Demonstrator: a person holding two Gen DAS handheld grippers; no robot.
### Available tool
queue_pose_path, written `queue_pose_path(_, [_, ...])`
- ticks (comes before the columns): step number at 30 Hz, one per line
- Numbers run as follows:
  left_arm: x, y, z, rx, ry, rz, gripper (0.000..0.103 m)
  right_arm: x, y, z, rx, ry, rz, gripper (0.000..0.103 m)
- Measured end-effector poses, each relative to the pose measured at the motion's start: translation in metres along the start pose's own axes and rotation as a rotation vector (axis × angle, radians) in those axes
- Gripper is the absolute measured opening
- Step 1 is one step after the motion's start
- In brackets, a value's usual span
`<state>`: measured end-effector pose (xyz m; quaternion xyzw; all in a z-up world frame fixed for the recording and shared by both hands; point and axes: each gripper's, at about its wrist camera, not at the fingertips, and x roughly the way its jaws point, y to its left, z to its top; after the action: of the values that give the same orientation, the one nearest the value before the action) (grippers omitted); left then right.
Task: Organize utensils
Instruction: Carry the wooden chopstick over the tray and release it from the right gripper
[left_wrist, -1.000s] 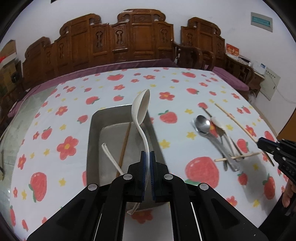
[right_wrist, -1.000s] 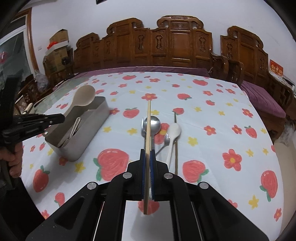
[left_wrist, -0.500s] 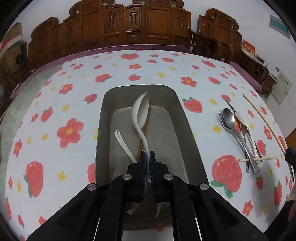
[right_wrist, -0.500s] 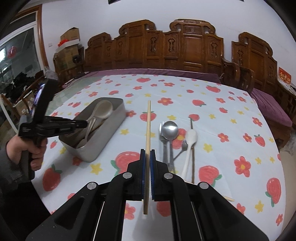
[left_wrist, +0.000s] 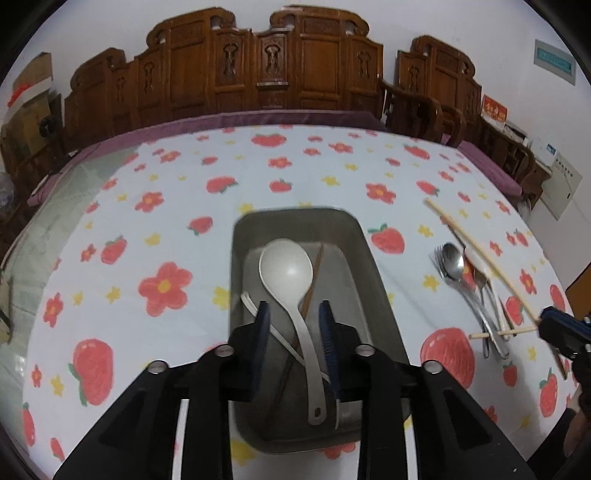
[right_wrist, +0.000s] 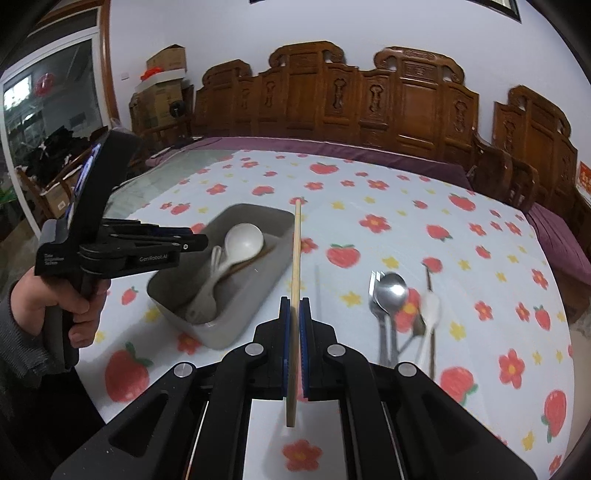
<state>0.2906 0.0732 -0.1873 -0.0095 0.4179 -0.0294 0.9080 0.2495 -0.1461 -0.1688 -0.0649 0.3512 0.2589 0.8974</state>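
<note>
A metal tray (left_wrist: 295, 219) holds a white spoon (left_wrist: 286, 271), a second white utensil (left_wrist: 251, 304) and a brown chopstick (left_wrist: 314, 273). My left gripper (left_wrist: 293, 325) hovers over the tray's near half with its jaws opening. The spoon's handle lies between the pads, and neither pad presses on it. My right gripper (right_wrist: 294, 306) is shut on a pale wooden chopstick (right_wrist: 295, 258), held in the air just right of the tray (right_wrist: 255, 299). In the right wrist view the left gripper (right_wrist: 195, 240) reaches over the tray's left rim.
On the strawberry-print cloth right of the tray lie a metal spoon (right_wrist: 391, 291), a fork, a small white spoon (right_wrist: 430, 310) and a dark chopstick. Another pale chopstick (left_wrist: 498, 333) lies across them. Carved wooden chairs line the table's far side.
The left gripper brought the white spoon down into the tray and parted its jaws; the spoon now lies flat. The right gripper rose and moved toward the tray with its chopstick.
</note>
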Motion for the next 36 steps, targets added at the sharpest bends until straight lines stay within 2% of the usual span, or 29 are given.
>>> queue_pose_path(3, [-0.011,0.007,0.006,-0.004,-0.031,0.008,0.038,0.007,0.01,0.01,-0.01,0.003,0.016,0.006])
queue_pose_path(7, [-0.025,0.022,0.011,-0.02,-0.064,0.017,0.039,0.022,0.026,0.02,-0.027,0.017,0.037,0.006])
queue_pose_path(10, [-0.031,0.033,0.013,-0.036,-0.078,0.033,0.052,0.032,0.036,0.024,-0.035,0.029,0.052,0.006])
queue_pose_path(15, [-0.037,0.051,0.015,-0.065,-0.091,0.053,0.055,0.056,0.058,0.03,-0.052,0.064,0.073,0.006])
queue_pose_path(16, [-0.038,0.055,0.016,-0.07,-0.091,0.056,0.059,0.06,0.06,0.03,-0.053,0.069,0.076,0.006])
queue_pose_path(17, [-0.039,0.058,0.016,-0.078,-0.096,0.063,0.075,0.065,0.064,0.031,-0.054,0.076,0.079,0.006])
queue_pose_path(18, [-0.041,0.062,0.017,-0.084,-0.109,0.068,0.079,0.07,0.067,0.032,-0.054,0.082,0.081,0.006])
queue_pose_path(25, [-0.04,0.086,0.017,-0.132,-0.098,0.082,0.08,0.103,0.076,0.038,-0.02,0.128,0.083,0.006])
queue_pose_path(27, [-0.04,0.092,0.016,-0.152,-0.096,0.088,0.092,0.11,0.079,0.038,-0.014,0.14,0.077,0.006])
queue_pose_path(32, [-0.04,0.098,0.015,-0.169,-0.098,0.094,0.092,0.123,0.081,0.036,0.009,0.162,0.075,0.006])
queue_pose_path(36, [-0.04,0.099,0.015,-0.166,-0.098,0.095,0.092,0.132,0.082,0.033,0.041,0.173,0.109,0.007])
